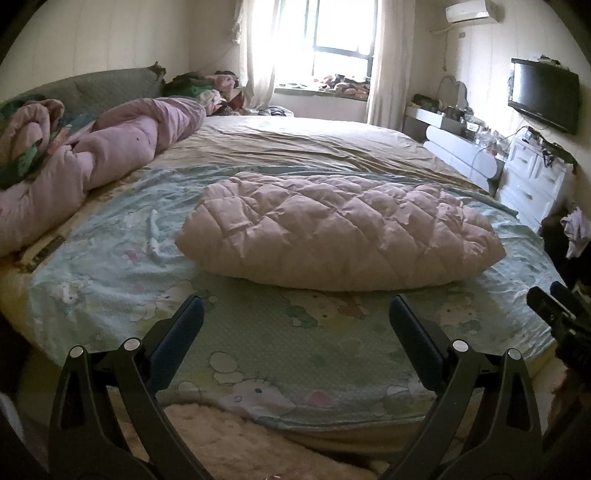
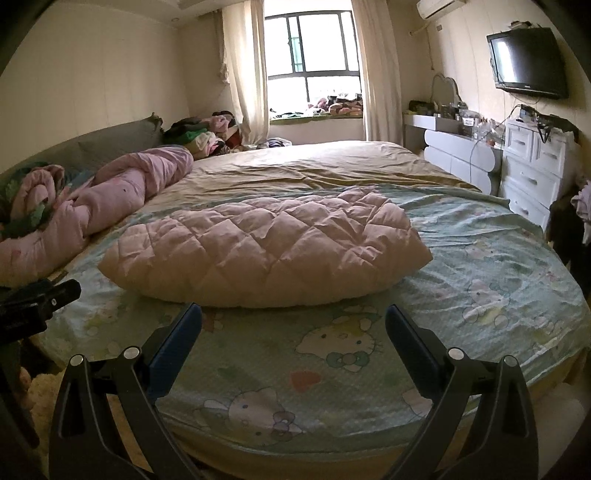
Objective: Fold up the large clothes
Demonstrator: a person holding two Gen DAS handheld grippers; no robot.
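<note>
The quilted pink garment [image 1: 340, 236] lies folded near the bed's [image 1: 295, 354] front edge (seemingly finished); left gripper [image 1: 295, 314] and right gripper [image 2: 293, 321] gape wide, empty.

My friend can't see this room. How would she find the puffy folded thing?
Find the big round bed with its cartoon-cat sheet. Near its front edge lies a pale pink diamond-quilted padded garment, folded into a neat pillow-like bundle. The purple-pink duvet farther left is crumpled, not quilted.

The quilted coat [image 1: 340, 236] ahead hides its own sleeves and underside, and the window [image 1: 332, 33] beyond is blown out in the left view.
</note>
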